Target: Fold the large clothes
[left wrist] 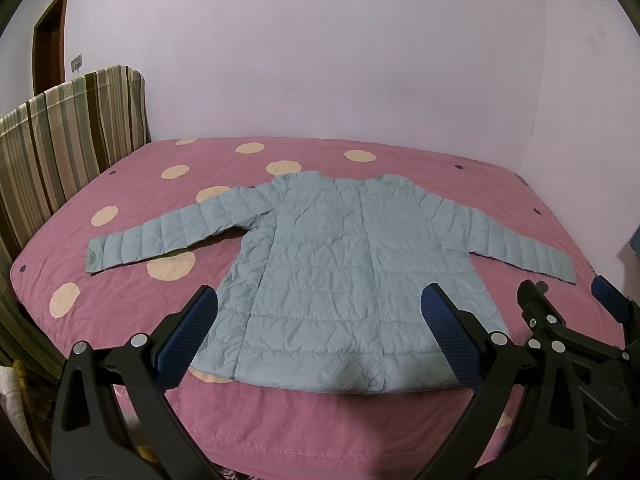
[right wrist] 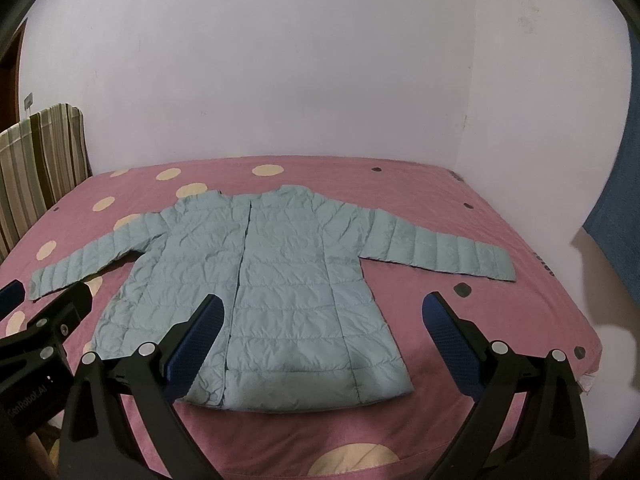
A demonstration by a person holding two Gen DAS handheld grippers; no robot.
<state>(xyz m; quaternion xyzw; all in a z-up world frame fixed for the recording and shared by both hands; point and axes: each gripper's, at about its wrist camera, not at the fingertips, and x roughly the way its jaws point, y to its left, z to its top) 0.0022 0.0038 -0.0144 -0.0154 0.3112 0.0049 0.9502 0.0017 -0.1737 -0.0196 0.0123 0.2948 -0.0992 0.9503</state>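
Ahead of my left gripper (left wrist: 320, 328) and right gripper (right wrist: 324, 328), both wide and empty, jacket (left wrist: 340, 280) lies flat, collar far, sleeves spread sideways.

jacket (left wrist: 320, 264) hem corners behind tongs' pads (left wrist: 184, 344), striped headboard (left wrist: 60, 152) cut off left

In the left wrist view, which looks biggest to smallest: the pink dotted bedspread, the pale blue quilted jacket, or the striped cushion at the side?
1. Pink dotted bedspread, widest across the picture.
2. Pale blue quilted jacket lying flat on it.
3. Striped cushion, though the frame edge cuts it off, so its full size is unsure.
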